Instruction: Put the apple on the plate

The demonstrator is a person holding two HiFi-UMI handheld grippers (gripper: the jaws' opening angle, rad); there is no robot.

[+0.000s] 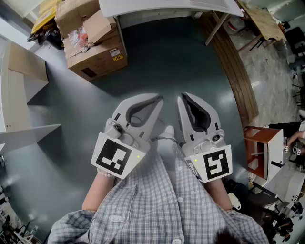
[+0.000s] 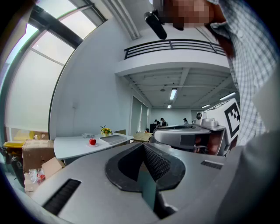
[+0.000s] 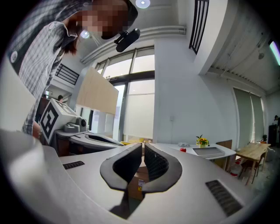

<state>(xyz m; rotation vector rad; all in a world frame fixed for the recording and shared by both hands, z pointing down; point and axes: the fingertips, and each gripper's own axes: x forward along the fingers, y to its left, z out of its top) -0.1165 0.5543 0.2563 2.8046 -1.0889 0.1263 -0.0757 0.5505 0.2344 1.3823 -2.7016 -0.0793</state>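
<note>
A small red apple (image 2: 92, 141) stands far off on a white table (image 2: 74, 146), on what looks like a small pale dish; it also shows as a red dot, the apple (image 3: 183, 150), in the right gripper view. My left gripper (image 1: 157, 99) and right gripper (image 1: 183, 96) are held side by side close to the person's checked shirt, over grey floor. Both are shut with nothing between the jaws. The left gripper (image 2: 143, 145) and the right gripper (image 3: 143, 145) point toward the distant table. No plate can be made out clearly apart from that dish.
Cardboard boxes (image 1: 90, 43) lie on the floor ahead at the left, next to the white table's edge (image 1: 167, 7). Yellow flowers (image 2: 105, 130) and a flat grey tray (image 2: 114, 139) share that table. A red-and-white stand (image 1: 262, 147) is at the right. People stand far back (image 2: 159, 122).
</note>
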